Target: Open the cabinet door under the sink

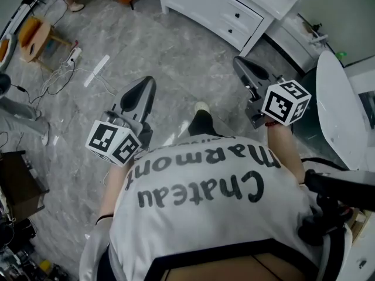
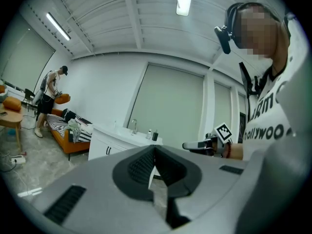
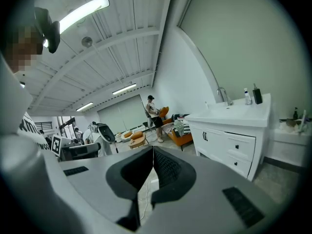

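**Two hand-held grippers, both clenched on nothing; white sink cabinet well apart from them.**

Left gripper [image 2: 155, 150] and right gripper [image 3: 153, 152]: each has its jaws pressed together and carries nothing. Sink cabinet [image 1: 218, 7]: stands at the far edge of the grey floor [image 1: 146, 45], beyond both grippers. Head view only: loose cables [image 1: 55, 75] and one small wooden table [image 1: 35, 37] at the floor's left edge, and one shoe [image 1: 201, 106] of the wearer. Gripper views only: on the cabinet top, one faucet [image 3: 222, 94] and two bottles [image 3: 253, 96]. Also one standing person [image 3: 153, 112] beside one orange sofa [image 3: 179, 138]. Cabinet front: door [image 3: 217, 141] shut flush, with two dark handles [image 3: 204, 136] side by side. Two drawers [image 3: 239, 152] sit to its right, one knob each.
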{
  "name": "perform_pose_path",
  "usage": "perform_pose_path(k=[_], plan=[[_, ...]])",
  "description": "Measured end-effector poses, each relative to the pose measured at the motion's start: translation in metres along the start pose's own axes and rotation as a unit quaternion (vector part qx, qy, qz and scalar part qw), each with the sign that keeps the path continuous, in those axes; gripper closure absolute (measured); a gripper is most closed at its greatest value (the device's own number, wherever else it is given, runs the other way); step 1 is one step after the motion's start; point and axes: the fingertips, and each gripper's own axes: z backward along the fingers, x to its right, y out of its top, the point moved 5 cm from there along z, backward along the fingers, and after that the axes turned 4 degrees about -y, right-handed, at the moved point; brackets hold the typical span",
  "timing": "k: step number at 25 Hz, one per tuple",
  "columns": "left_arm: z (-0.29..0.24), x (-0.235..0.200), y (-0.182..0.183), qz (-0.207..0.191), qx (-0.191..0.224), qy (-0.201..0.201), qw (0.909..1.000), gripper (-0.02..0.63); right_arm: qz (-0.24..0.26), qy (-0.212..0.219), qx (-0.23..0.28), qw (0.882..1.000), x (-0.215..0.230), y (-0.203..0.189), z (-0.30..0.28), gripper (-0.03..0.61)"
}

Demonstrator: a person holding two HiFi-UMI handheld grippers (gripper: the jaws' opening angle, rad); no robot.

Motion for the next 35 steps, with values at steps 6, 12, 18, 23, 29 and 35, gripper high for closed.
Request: perform_pose_path(k=[6, 12, 18, 23, 29, 35], plan=[[-0.047, -0.036, 0.019, -0.002, 0.006, 0.019, 0.9998, 0.606, -0.004, 0.011, 0.004, 1.0, 0.044, 0.031, -0.048, 0.568], [-0.106, -0.068, 0.041, -0.01, 0.015, 0.032, 0.9993, 0.606, 0.01, 0.017, 0.0, 1.0, 0.095, 0.069, -0.091, 0.569], [-0.155, -0.101, 0.051, -0.001, 0.019, 0.044, 0.9988, 0.606, 0.017, 0.023, 0.003, 1.0, 0.14, 0.104, -0.134, 0.568], [-0.191, -0.121, 0.055, 0.007, 0.025, 0.056, 0.9981, 0.606, 0.02, 0.032, -0.003, 0.999, 0.172, 0.117, -0.163, 0.569], [-0.209, -0.136, 0.052, 0.015, 0.016, 0.065, 0.9976, 0.606, 0.018, 0.052, -0.009, 0.998, 0.187, 0.124, -0.188, 0.569], [-0.227, -0.155, 0.053, 0.021, 0.009, 0.079, 0.9966, 0.606, 0.015, 0.058, -0.021, 0.998, 0.205, 0.126, -0.212, 0.569]])
